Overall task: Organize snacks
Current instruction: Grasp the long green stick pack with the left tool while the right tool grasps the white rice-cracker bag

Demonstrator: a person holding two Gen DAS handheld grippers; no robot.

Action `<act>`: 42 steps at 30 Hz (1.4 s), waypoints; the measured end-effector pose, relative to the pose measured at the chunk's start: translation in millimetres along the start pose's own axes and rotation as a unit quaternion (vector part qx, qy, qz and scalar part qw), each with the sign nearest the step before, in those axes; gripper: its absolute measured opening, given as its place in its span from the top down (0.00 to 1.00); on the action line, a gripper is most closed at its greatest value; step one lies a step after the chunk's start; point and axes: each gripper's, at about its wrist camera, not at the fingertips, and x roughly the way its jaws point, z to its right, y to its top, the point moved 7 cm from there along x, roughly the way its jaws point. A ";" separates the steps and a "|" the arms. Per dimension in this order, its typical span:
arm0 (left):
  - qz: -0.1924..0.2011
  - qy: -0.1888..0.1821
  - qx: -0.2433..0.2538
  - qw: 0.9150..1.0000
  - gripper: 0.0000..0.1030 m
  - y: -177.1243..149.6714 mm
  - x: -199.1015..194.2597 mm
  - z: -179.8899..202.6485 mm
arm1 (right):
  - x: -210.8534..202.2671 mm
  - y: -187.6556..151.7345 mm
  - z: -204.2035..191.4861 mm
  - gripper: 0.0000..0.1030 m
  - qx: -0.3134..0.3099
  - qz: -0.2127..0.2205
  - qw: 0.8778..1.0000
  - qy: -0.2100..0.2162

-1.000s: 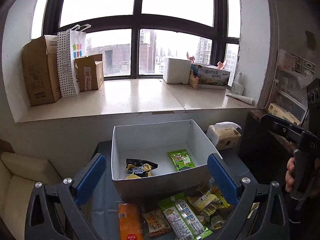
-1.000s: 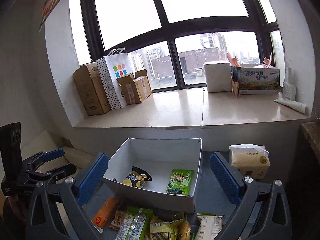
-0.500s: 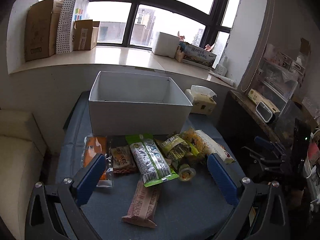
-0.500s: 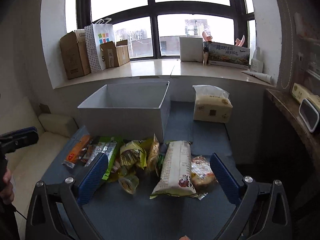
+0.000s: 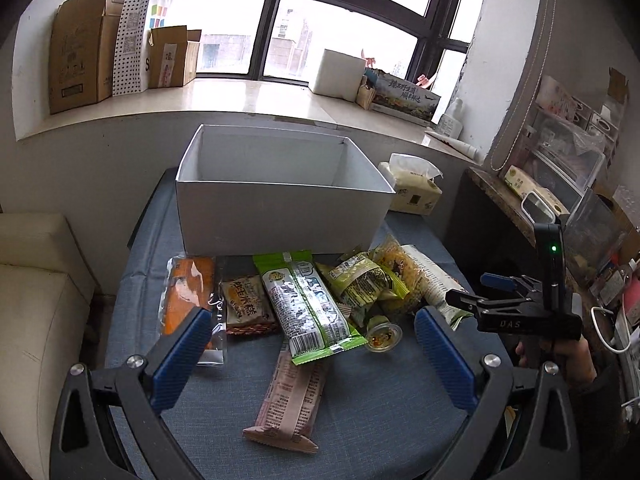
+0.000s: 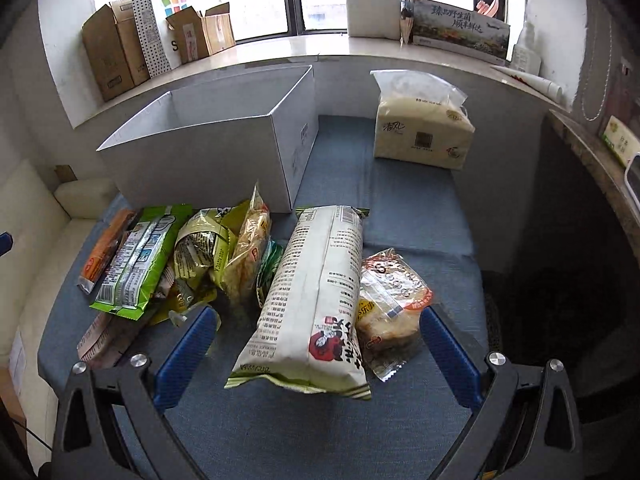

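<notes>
Both claws hung wide open w/ nothing in them. Left claw [image 5: 312, 344] sat over the near end of the snack pile, straddling the green-and-silver pack [image 5: 308, 304] and the pink wrapper [image 5: 288, 404] on the blue-cloth counter [image 5: 380, 420]. Right claw [image 6: 318, 342] bracketed the long white bag [image 6: 316, 296] and the clear-wrapped bun pack [image 6: 390, 300] touching its right side.

Snacks lay in a heap just in front of the white box [image 5: 280, 216], which stood open-topped toward the window; its inside wasn't visible from either view. Orange pack [image 5: 186, 296] was leftmost, jelly cup [image 5: 384, 336] near the middle, tissue pack [image 6: 420, 128] beside the box.

Risks, as judged:
- Right claw closing as placed could catch both the white bag and the bun pack, since they touched; one might drop on the way to the box.
- White bag looked puffy & slick, so a squeeze mid-body could let it slip or crush contents.
- Left side packs overlapped, so lifting one might drag a neighbour or roll the jelly cup off the edge.
- The two claws worked near each other; a collision was possible.
</notes>
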 end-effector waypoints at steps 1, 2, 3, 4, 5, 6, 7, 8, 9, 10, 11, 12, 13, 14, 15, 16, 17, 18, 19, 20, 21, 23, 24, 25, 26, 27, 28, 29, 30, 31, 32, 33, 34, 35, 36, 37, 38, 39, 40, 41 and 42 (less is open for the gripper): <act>-0.004 0.002 -0.001 1.000 0.00 -1.3 2.5 -1.2 | 7.0 1.3 1.2 0.00 0.000 -0.009 1.000 0.001; -0.007 0.003 -0.003 1.000 0.00 -2.6 4.8 -2.2 | 14.4 1.8 2.6 0.00 0.000 -0.021 1.000 -0.006; -0.010 0.003 -0.004 1.000 0.00 -4.5 7.0 -3.3 | 21.0 1.9 3.9 0.00 0.001 -0.030 0.999 -0.012; -0.013 0.004 -0.006 1.000 0.00 -6.0 9.1 -4.7 | 26.8 1.5 3.7 0.00 0.001 -0.036 0.999 -0.012; -0.017 0.005 -0.007 1.000 0.00 -7.6 11.2 -5.5 | 30.9 0.7 2.4 0.00 0.000 -0.041 0.999 -0.007; -0.020 0.006 -0.008 1.000 0.00 -8.9 12.9 -6.5 | 34.2 -0.3 1.3 0.00 0.001 -0.045 0.999 0.000; -0.022 0.007 -0.009 1.000 0.00 -9.9 14.4 -7.3 | 37.0 -1.5 0.1 0.02 0.002 -0.048 0.999 0.006; -0.024 0.007 -0.010 1.000 0.00 -10.7 15.7 -7.9 | 40.1 -3.2 -0.1 0.09 0.002 -0.054 0.999 0.007; -0.025 0.008 -0.010 1.000 0.00 -11.5 16.8 -8.2 | 43.2 -5.1 0.7 0.15 0.003 -0.060 0.998 0.003; -0.026 0.009 -0.010 1.000 0.00 -12.3 17.9 -8.3 | 46.4 -6.9 1.4 0.31 0.002 -0.067 0.998 -0.003; -0.028 0.010 -0.009 1.000 0.00 -13.0 19.1 -8.4 | 48.8 -9.1 0.9 0.39 -0.002 -0.073 0.997 -0.006; -0.030 0.011 -0.008 0.999 0.00 -13.7 20.4 -8.4 | 49.3 -10.6 -0.1 0.42 -0.009 -0.073 0.997 -0.009; -0.031 0.013 -0.007 0.999 0.00 -14.2 21.9 -8.7 | 47.6 -11.7 -1.4 0.45 -0.014 -0.069 0.997 -0.012; -0.032 0.015 -0.006 0.999 0.00 -14.5 23.4 -8.8 | 45.3 -12.9 -2.1 0.50 -0.016 -0.067 0.998 -0.013; -0.034 0.017 -0.006 0.999 0.00 -14.3 25.1 -8.8 | 42.4 -13.9 -1.6 0.53 -0.015 -0.064 0.998 -0.012; -0.037 0.017 -0.006 0.999 0.00 -14.7 27.0 -9.0 | 38.6 -14.9 -0.6 0.55 -0.011 -0.060 0.998 -0.009; -0.039 0.018 -0.007 0.999 0.00 -14.8 29.1 -9.4 | 34.3 -16.4 0.9 0.56 -0.005 -0.057 0.998 -0.003; -0.041 0.018 -0.009 0.999 0.00 -14.9 31.5 -9.6 | 29.1 -18.0 2.9 0.57 0.003 -0.051 0.999 0.004; -0.044 0.019 -0.010 0.999 0.00 -14.9 34.0 -9.9 | 23.0 -19.9 5.2 0.58 0.011 -0.044 0.999 0.008; -0.048 0.020 -0.012 0.999 0.00 -14.8 37.0 -9.9 | 16.3 -22.1 7.9 0.58 0.021 -0.037 0.999 0.012; -0.051 0.021 -0.014 0.998 0.00 -14.5 40.4 -9.8 | 8.6 -23.7 10.4 0.58 0.031 -0.030 0.999 0.017; -0.061 0.027 -0.016 0.998 0.00 -14.2 49.2 -9.1 | -11.0 -26.1 14.6 0.58 0.049 -0.005 0.998 0.027; -0.066 0.032 -0.018 0.997 0.00 -14.1 54.2 -8.5 | -20.9 -26.6 16.6 0.58 0.057 0.007 0.998 0.031; -0.072 0.036 -0.019 0.997 0.00 -13.7 59.6 -7.5 | -29.7 -25.2 17.7 0.59 0.065 0.020 0.997 0.034; -0.077 0.039 -0.018 0.996 0.00 -12.9 65.2 -5.7 | -39.4 -25.0 18.7 0.59 0.071 0.033 0.996 0.038; -0.083 0.044 -0.017 0.995 0.00 -12.0 71.5 -4.2 | -47.6 -23.1 19.2 0.58 0.075 0.044 0.995 0.042; -0.088 0.053 -0.016 0.995 0.00 -10.8 78.1 -3.1 | -57.4 -23.2 19.0 0.58 0.078 0.056 0.994 0.045; -0.091 0.062 -0.011 0.994 0.00 -9.0 84.7 -1.6 | -64.5 -21.6 19.1 0.58 0.080 0.066 0.993 0.048; -0.092 0.075 -0.005 0.993 0.00 -7.1 91.8 0.0 | -72.3 -21.6 18.3 0.58 0.081 0.074 0.993 0.052; -0.093 0.092 0.004 0.991 0.00 -5.2 99.3 1.6 | -77.0 -19.6 19.2 0.58 0.083 0.082 0.992 0.053; -0.096 0.108 0.015 0.989 0.00 -3.5 107.8 3.4 | -81.5 -19.1 18.4 0.58 0.082 0.087 0.992 0.052; -0.106 0.121 0.021 0.987 0.00 -3.0 117.3 4.6 | -84.6 -18.6 17.2 0.58 0.079 0.089 0.992 0.049; -0.116 0.129 0.022 0.985 0.00 -3.0 126.4 5.4 | -87.9 -18.6 16.3 0.58 0.078 0.091 0.992 0.045; -0.120 0.131 0.020 0.984 0.00 -2.7 134.5 5.5 | -89.3 -19.7 16.6 0.58 0.078 0.091 0.992 0.045; -0.123 0.142 0.020 0.982 0.00 -2.2 141.7 5.1 | -89.7 -20.2 16.4 0.58 0.080 0.091 0.991 0.047; -0.127 0.151 0.022 0.980 0.00 -2.1 149.2 5.0 | -89.2 -20.7 17.0 0.58 0.083 0.092 0.991 0.048; -0.134 0.155 0.021 0.979 0.00 -2.9 156.9 4.6 | -89.0 -21.3 17.6 0.58 0.085 0.092 0.991 0.048; -0.141 0.151 0.017 0.978 0.00 -4.1 164.1 4.2 | -88.9 -22.5 18.3 0.58 0.086 0.093 0.991 0.046; -0.148 0.143 0.010 0.979 0.00 -5.7 170.6 3.5 | -88.8 -22.9 18.1 0.58 0.086 0.094 0.991 0.044; -0.155 0.144 0.005 0.977 0.00 -7.1 176.4 1.2 | -87.3 -23.5 18.1 0.58 0.085 0.092 0.991 0.045; -0.162 0.154 0.003 0.975 0.00 -9.0 180.8 -2.5 | -87.3 -24.1 17.9 0.58 0.086 0.092 0.991 0.048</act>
